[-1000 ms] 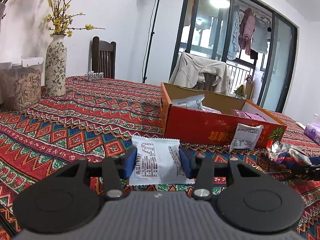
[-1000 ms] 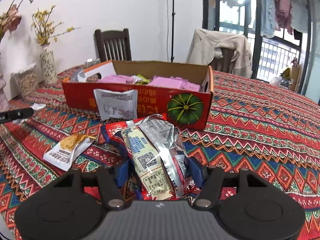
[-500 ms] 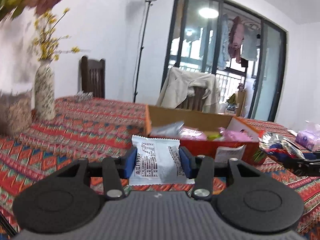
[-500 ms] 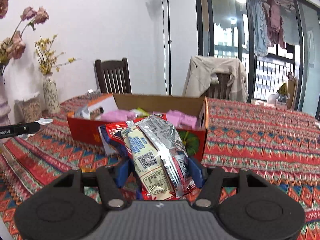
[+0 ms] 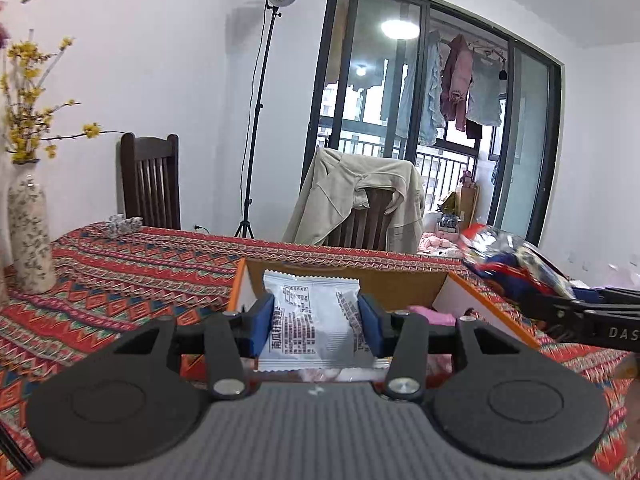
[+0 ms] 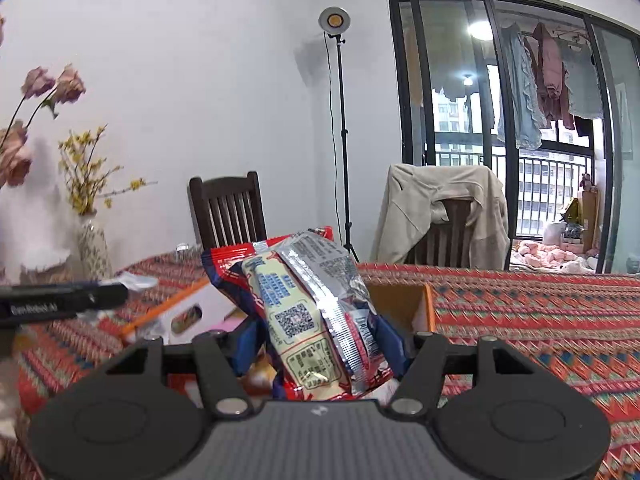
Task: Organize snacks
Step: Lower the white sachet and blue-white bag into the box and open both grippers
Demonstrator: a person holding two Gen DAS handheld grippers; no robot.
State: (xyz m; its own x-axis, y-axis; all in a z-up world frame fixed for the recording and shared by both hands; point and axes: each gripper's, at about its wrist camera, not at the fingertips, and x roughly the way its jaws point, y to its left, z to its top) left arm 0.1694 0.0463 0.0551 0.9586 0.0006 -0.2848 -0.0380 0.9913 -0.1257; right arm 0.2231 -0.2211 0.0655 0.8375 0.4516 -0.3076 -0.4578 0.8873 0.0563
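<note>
My left gripper [image 5: 316, 322] is shut on a white snack packet [image 5: 314, 326] with black print, held above the near end of the open orange cardboard box [image 5: 400, 278]. Pink packets [image 5: 432, 314] lie inside the box. My right gripper [image 6: 320, 344] is shut on a bundle of red, cream and silver snack packets [image 6: 308, 304], held above the same box [image 6: 400, 304]. The right gripper and its bundle also show in the left wrist view [image 5: 516, 264]. The left gripper shows at the left edge of the right wrist view [image 6: 64, 300].
The table carries a red patterned cloth [image 5: 120, 280]. A flowered vase [image 5: 28, 236] stands at the far left. Two wooden chairs [image 5: 150, 184] stand behind the table, one draped with a beige jacket [image 5: 360, 196]. A lamp stand [image 5: 256, 120] is behind.
Both grippers have risen and moved forward with their packets, from in front of the box to above it. The box now sits right under the fingers.
</note>
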